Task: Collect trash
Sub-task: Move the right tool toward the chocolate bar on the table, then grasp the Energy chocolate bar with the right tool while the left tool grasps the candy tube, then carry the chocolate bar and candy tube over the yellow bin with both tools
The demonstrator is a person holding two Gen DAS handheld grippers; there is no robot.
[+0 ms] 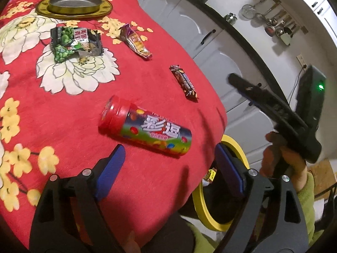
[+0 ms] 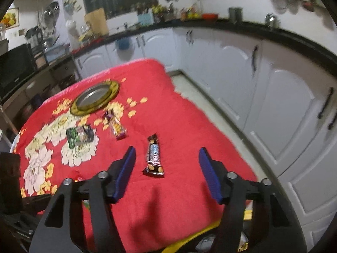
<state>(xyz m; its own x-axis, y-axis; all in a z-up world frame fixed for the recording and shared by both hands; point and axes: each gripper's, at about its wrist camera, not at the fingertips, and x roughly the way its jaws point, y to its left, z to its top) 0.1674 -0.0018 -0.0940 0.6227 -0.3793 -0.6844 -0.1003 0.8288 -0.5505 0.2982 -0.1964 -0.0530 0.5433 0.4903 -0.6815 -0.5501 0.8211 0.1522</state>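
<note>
On the red flowered cloth (image 1: 69, 116) that covers the worktop, the trash lies scattered in front of you. A candy tube (image 1: 145, 129) with a red cap rests on its side just ahead of your left tongs (image 1: 168, 166), whose blue pads (image 1: 111, 168) stand wide apart with nothing between them; the tube lies beyond the tips, untouched. Further off lies a dark chocolate bar wrapper (image 1: 184, 83), then a crumpled purple-and-yellow wrapper (image 1: 135, 41), and to its left a green-and-black snack bag (image 1: 75, 43) on a white flower print. A gold-rimmed metal dish (image 1: 73, 5) sits at the far end of the cloth.

Your right tongs (image 2: 167, 172) hang over the near part of the cloth, partly open and empty; the chocolate bar wrapper (image 2: 154, 155) lies lengthwise in the gap between the blue pads (image 2: 126, 168) as the right wrist view shows it, clear of both. In the left wrist view your right hand (image 1: 282, 158), in a green sleeve, grips that tool off the worktop's edge.

A yellow-rimmed bin (image 1: 202, 206) stands below the worktop's near corner, with a few wrappers inside. White cabinets (image 2: 263, 88) run along the wall behind.
</note>
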